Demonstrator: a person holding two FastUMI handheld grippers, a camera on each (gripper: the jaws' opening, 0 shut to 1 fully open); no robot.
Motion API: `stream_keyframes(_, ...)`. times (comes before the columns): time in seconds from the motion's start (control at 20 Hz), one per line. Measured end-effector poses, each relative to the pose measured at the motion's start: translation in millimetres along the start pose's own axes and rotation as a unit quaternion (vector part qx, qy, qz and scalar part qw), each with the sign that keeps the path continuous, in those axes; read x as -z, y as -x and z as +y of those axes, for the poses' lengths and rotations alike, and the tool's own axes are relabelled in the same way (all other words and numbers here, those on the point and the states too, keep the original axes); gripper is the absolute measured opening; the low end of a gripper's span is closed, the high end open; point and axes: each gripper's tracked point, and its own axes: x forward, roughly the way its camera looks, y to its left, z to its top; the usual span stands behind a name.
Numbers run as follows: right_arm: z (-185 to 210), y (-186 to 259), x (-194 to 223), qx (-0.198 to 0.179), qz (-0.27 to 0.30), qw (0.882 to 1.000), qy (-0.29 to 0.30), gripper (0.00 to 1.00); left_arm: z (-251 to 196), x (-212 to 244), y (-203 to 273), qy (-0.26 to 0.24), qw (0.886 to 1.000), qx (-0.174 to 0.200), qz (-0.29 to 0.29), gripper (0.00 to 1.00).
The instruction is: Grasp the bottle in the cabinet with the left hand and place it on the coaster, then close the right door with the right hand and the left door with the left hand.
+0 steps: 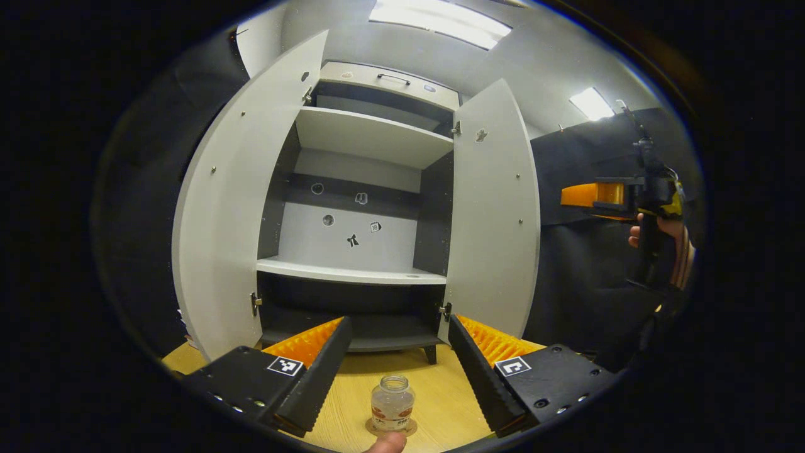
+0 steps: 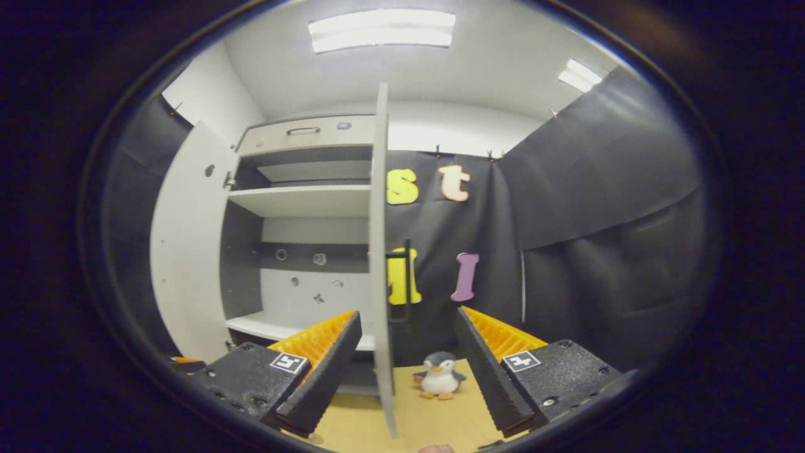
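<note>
Left gripper view looks straight into the cabinet (image 1: 371, 207), whose left door (image 1: 226, 214) and right door (image 1: 494, 207) both stand wide open and whose shelves are bare. Down on the wooden table (image 1: 434, 377), the bottle (image 1: 392, 404) stands upright on the coaster (image 1: 391, 428), between and a little ahead of the left gripper (image 1: 393, 371), whose fingers are spread wide and touch nothing. A fingertip shows at the very bottom edge, just below the coaster. So the first part of the task looks done: the bottle is out of the cabinet and set down.

Both door closings are left. In the right gripper view, the right gripper (image 2: 405, 377) is also spread and empty, and the right door (image 2: 380, 251) appears edge-on between its fingers, though the fisheye makes it hard to say whether either finger touches it. A toy penguin (image 2: 439, 375) sits on the table beyond. The right gripper also shows far off in the left gripper view, held in a hand (image 1: 657, 229) out past the right door. The likely next step is pushing that door shut, then the left one.
</note>
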Motion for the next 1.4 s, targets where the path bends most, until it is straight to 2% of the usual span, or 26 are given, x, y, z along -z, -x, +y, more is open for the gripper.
stream_keyframes(0.05, -5, -16, -9, -0.003, -0.006, 1.0, -0.004, 0.99, 1, 1, 4, 0.002, 1.0, -0.003, 0.004, 0.99)
stream_keyframes(0.1, -9, -35, -12, -0.005, -0.002, 1.0, -0.013, 0.99, 2, 2, 9, 0.004, 1.0, -0.009, 0.007, 0.95)
stream_keyframes(0.15, -17, -52, -12, -0.003, 0.008, 1.0, -0.024, 0.99, 4, 2, 11, 0.006, 1.0, -0.013, 0.007, 0.99)
stream_keyframes(0.2, -26, -68, -9, -0.002, 0.017, 0.999, -0.03, 0.99, 0, 6, 11, 0.007, 1.0, -0.017, 0.007, 0.95)
stream_keyframes(0.3, -36, -87, 3, 0.0, 0.041, 0.998, -0.037, 0.98, 5, 10, 11, -0.002, 1.0, -0.028, 0.006, 0.95)
stream_keyframes(0.5, -30, -96, 13, -0.008, 0.045, 0.998, -0.034, 0.99, 24, 12, 12, -0.015, 0.998, -0.065, 0.009, 0.95)
stream_keyframes(0.6, -24, -97, 13, -0.008, 0.033, 0.999, -0.027, 0.92, 25, 13, 13, -0.008, 0.998, -0.069, 0.007, 0.95)
stream_keyframes(0.75, -15, -97, 15, -0.024, 0.046, 0.998, -0.03, 0.94, 28, 12, 13, 0.002, 0.997, -0.074, 0.002, 0.95)
stream_keyframes(0.9, 16, -87, 9, -0.034, 0.043, 0.998, 0.014, 0.93, 38, 13, 15, 0.012, 0.996, -0.087, 0.0, 0.95)
stream_keyframes(1.0, 47, -82, 5, -0.06, 0.039, 0.997, 0.041, 0.94, 44, 15, 18, 0.021, 0.996, -0.09, 0.0, 0.95)
stream_keyframes(1.1, 76, -81, 10, -0.083, 0.052, 0.995, 0.032, 0.94, 50, 17, 22, 0.026, 0.995, -0.093, 0.004, 0.99)
stream_keyframes(1.15, 94, -82, 13, -0.095, 0.059, 0.993, 0.029, 0.94, 54, 17, 27, 0.024, 0.995, -0.098, 0.004, 0.95)
stream_keyframes(1.4, 166, -98, 22, -0.136, 0.045, 0.989, 0.029, 0.95, 76, 11, 43, 0.011, 0.992, -0.126, 0.001, 0.95)
